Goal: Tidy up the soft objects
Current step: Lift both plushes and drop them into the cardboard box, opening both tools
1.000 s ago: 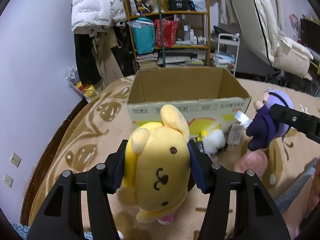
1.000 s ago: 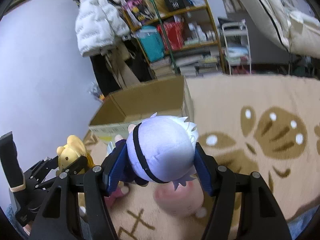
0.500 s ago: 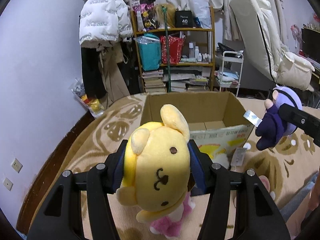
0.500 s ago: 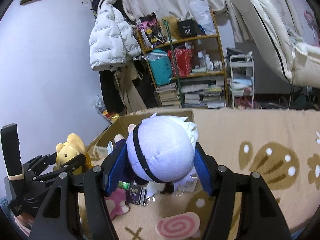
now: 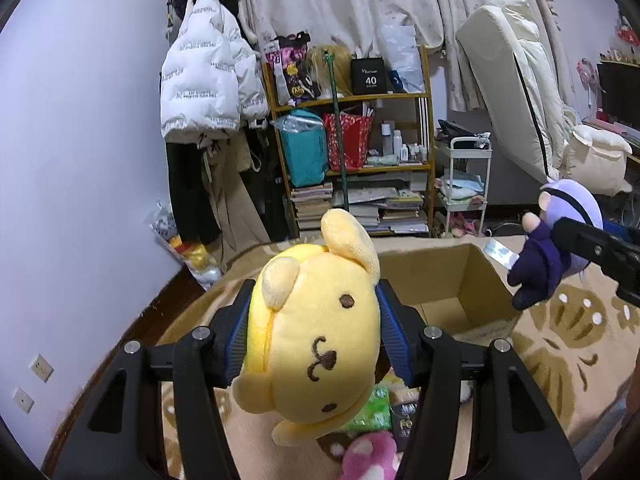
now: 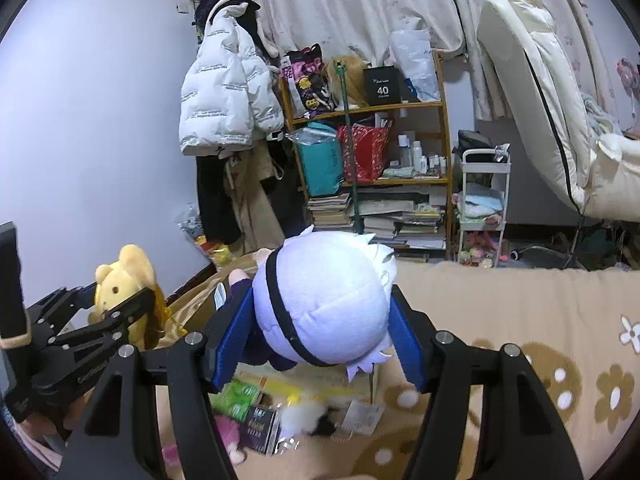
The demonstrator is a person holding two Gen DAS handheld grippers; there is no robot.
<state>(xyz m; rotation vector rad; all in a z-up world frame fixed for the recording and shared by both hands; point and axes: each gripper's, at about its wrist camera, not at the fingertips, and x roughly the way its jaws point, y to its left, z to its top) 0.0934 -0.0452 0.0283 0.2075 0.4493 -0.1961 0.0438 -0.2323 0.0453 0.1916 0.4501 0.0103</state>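
My left gripper [image 5: 314, 340] is shut on a yellow dog plush [image 5: 316, 332] and holds it in the air, in front of an open cardboard box [image 5: 444, 280] on the carpet. My right gripper [image 6: 320, 332] is shut on a white-haired doll plush [image 6: 324, 300] in dark clothes, held above the box's near right corner. That doll shows at the right of the left wrist view [image 5: 560, 236]. The yellow plush shows at the left of the right wrist view [image 6: 120, 280]. The box is mostly hidden behind the doll in the right wrist view.
On the carpet [image 6: 520, 308] before the box lie a pink plush [image 5: 368, 456], a green packet [image 6: 236, 396], a dark packet [image 6: 260, 424] and a white fluffy toy [image 6: 304, 416]. A cluttered shelf [image 5: 360, 148], a hanging white jacket [image 5: 208, 84] and a white trolley [image 5: 464, 184] stand behind.
Both grippers have risen with their plush toys. The box has dropped lower in both views and its inside now shows below the toys.
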